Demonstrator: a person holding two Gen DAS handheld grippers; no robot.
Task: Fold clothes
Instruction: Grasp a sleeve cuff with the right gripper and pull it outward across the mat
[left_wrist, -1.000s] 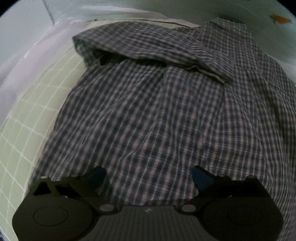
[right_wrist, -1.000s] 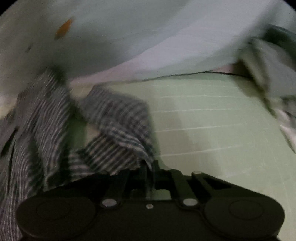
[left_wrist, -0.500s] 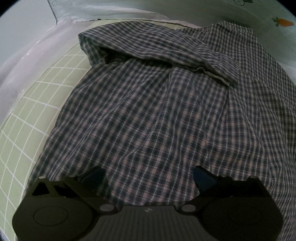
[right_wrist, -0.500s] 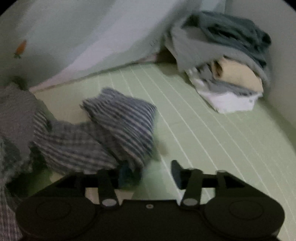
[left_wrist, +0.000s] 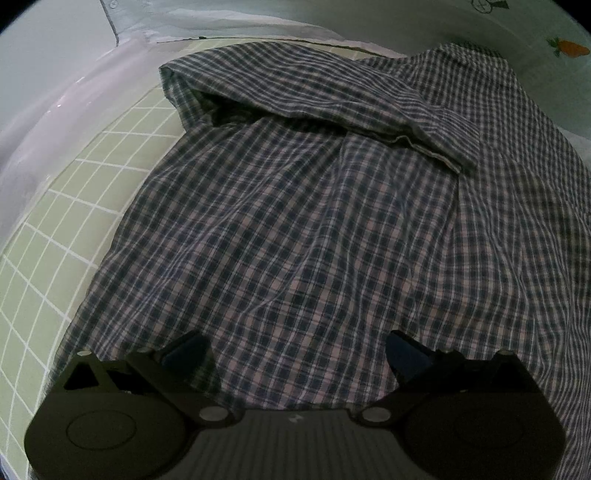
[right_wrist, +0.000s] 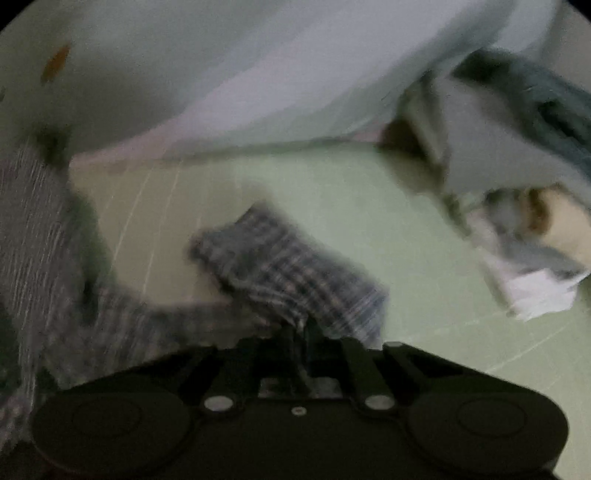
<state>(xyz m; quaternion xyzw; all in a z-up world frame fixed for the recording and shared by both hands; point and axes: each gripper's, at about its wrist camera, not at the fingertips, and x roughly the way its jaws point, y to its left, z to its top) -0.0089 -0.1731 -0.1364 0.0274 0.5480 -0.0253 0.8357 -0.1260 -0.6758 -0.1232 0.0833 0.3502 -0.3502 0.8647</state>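
A dark plaid shirt (left_wrist: 314, 229) lies spread on a green grid mat (left_wrist: 74, 206), one sleeve folded across its upper part (left_wrist: 314, 99). My left gripper (left_wrist: 295, 350) is open just above the shirt's near hem, holding nothing. In the blurred right wrist view, my right gripper (right_wrist: 299, 328) is shut on the shirt's other sleeve (right_wrist: 288, 266), which lifts off the mat (right_wrist: 369, 192). The rest of the shirt (right_wrist: 33, 221) lies to the left.
A pile of folded clothes (right_wrist: 517, 192) sits at the far right of the mat. Pale bedding with a carrot print (left_wrist: 569, 48) runs along the back. White fabric (left_wrist: 44, 92) borders the mat on the left.
My right gripper was open beside the sleeve half a second ago and has closed on it. The left gripper has stayed open and drawn back slightly.
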